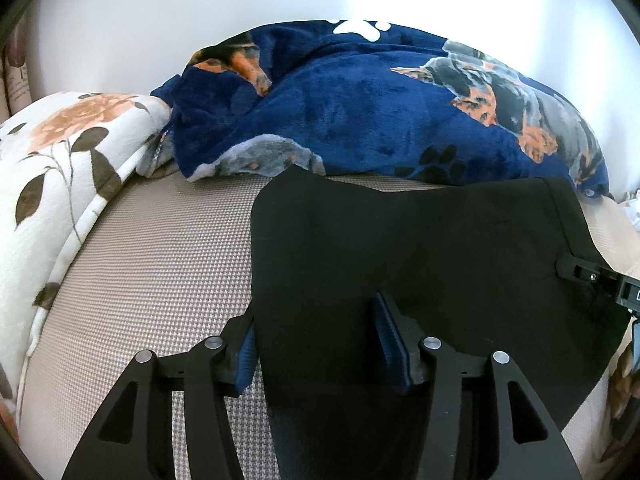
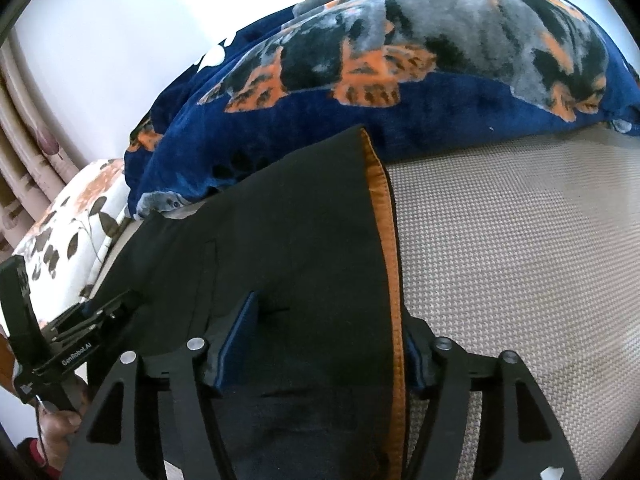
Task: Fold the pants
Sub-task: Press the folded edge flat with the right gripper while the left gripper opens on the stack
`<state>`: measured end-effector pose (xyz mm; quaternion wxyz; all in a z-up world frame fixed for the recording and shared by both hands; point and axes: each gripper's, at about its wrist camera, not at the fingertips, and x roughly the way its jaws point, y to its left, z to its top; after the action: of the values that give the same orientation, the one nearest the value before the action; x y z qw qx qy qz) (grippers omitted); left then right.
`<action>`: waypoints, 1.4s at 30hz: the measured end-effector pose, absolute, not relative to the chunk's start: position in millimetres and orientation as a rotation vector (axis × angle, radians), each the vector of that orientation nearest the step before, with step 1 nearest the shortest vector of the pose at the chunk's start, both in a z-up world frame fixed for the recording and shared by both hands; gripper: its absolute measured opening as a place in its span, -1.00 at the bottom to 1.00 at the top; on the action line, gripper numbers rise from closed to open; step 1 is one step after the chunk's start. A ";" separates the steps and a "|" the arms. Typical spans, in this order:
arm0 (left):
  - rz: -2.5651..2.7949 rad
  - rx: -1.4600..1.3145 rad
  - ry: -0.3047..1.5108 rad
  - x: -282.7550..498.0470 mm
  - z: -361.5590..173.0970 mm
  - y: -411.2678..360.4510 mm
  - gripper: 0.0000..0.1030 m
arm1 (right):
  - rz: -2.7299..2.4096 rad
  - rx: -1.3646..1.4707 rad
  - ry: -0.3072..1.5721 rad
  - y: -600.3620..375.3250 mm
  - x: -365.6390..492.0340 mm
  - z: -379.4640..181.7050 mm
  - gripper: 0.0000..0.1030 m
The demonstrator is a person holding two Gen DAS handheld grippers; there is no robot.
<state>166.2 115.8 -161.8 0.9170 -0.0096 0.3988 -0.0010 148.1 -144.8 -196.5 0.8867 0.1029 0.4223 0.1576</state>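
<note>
Black pants (image 1: 420,248) lie flat on a beige woven mattress (image 1: 152,248). In the right wrist view the pants (image 2: 288,240) show an orange inner waistband edge (image 2: 390,264). My left gripper (image 1: 320,352) is open, its jaws straddling the pants' left edge near me. My right gripper (image 2: 324,352) is open, straddling the pants' right, orange-trimmed edge. The right gripper also shows in the left wrist view (image 1: 592,276), and the left gripper in the right wrist view (image 2: 100,316).
A navy dog-print blanket (image 1: 380,112) is heaped along the far side against the white wall. A white floral quilt (image 1: 60,168) lies at the left. Curtains (image 2: 24,152) hang far left.
</note>
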 end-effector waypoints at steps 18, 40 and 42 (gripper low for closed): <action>0.000 -0.018 0.821 166.2 -161.7 115.8 0.09 | 0.322 0.194 0.877 -143.0 147.9 -196.4 0.25; 0.011 -0.009 0.821 166.5 -161.9 116.9 0.18 | 0.319 0.161 0.876 -138.8 148.4 -196.8 0.38; 0.012 -0.007 0.821 166.7 -161.9 116.6 0.20 | 0.317 0.158 0.876 -138.6 148.2 -196.6 0.41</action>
<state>166.7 116.6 -161.9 0.9168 -0.0035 0.3992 0.0059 148.2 -138.6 -196.6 0.8905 0.0760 0.4218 0.1526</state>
